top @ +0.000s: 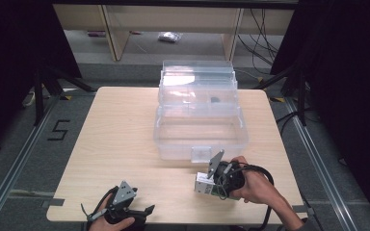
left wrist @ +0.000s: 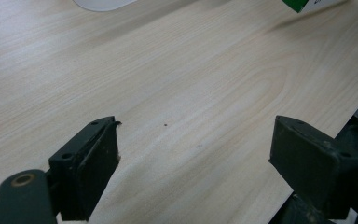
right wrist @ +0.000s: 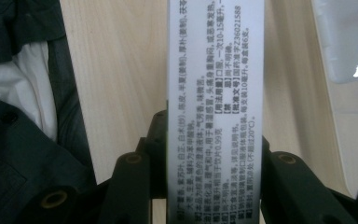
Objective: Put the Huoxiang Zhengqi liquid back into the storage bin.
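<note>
Gripping a small white cardboard box with black printed text [right wrist: 216,112], the right hand-held gripper [top: 211,184] has its jaws clamped on the box's two sides. Box sits low over the pale wooden surface [top: 120,139], just in front of a clear plastic storage bin with a stepped lid [top: 200,113], near its front latch. Left hand-held gripper [top: 142,211] rests at the surface's near edge, jaws spread wide, nothing between them, well apart from the box.

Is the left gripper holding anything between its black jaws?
No, the left gripper stands open in its own view, with bare wooden table between its jaws and nothing in them.
</note>
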Tool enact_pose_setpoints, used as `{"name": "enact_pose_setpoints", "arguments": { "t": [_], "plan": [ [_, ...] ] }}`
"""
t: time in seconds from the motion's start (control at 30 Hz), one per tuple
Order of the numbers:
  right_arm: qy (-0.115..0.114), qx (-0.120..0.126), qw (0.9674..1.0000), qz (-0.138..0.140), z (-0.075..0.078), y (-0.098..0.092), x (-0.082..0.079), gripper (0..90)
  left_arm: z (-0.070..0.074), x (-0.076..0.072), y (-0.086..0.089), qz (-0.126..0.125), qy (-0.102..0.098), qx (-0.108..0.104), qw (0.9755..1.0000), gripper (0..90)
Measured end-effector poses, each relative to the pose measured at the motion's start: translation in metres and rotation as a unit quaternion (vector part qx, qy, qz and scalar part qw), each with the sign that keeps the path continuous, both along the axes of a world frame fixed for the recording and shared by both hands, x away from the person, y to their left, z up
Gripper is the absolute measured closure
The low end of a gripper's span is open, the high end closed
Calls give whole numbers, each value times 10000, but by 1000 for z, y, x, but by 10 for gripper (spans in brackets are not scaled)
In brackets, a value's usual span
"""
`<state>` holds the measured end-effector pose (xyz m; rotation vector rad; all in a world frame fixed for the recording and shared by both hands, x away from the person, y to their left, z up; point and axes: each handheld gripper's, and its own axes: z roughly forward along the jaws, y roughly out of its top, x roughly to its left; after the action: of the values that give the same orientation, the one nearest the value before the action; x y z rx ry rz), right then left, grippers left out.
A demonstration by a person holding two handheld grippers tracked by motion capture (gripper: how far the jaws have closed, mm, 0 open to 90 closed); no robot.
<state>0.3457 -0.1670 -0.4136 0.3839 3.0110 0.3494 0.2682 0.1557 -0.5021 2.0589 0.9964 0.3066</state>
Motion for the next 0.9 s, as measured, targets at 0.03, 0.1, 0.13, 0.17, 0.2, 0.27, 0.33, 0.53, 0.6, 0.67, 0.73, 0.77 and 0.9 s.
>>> {"name": "enact_pose_setpoints", "arguments": {
  "t": [0.03,0.1,0.13,0.17,0.2,0.27,0.33,0.53,0.6,0.67,0.73,0.77,0.9],
  "plan": [
    [-6,-18,10000,-61,2,0,0,649,0,0,1,-26,4,35,10000,148],
    [-10,52,10000,35,6,-1,4,649,0,0,1,-30,0,47,10000,148],
    [-10,52,10000,35,6,-1,4,649,0,0,1,-30,0,47,10000,148],
    [-29,66,10000,48,9,-2,7,649,0,0,1,-30,2,46,10000,148],
    [13,92,10000,31,10,-2,7,649,0,0,1,-30,1,46,10000,148],
    [-53,60,10000,46,14,-3,9,649,0,0,1,-34,2,48,10000,148],
    [-12,113,9999,63,15,-3,10,649,0,0,1,-34,2,49,10000,148],
    [11,248,9997,2,36,-7,15,649,-1,0,0,-5,-46,5,10000,148],
    [26,240,9997,-25,39,-7,15,649,-1,0,0,-4,-48,4,10000,148],
    [-25,270,9996,7,45,-8,18,649,-1,1,0,17,-62,53,10000,148],
    [-34,320,9994,134,53,-8,23,649,-1,1,0,24,-54,60,10000,148],
    [-56,314,9994,144,55,-8,24,650,-1,1,0,25,-54,62,10000,148],
    [-75,329,9994,119,66,-7,30,649,-1,1,1,19,-62,57,10000,148]
  ]
}}
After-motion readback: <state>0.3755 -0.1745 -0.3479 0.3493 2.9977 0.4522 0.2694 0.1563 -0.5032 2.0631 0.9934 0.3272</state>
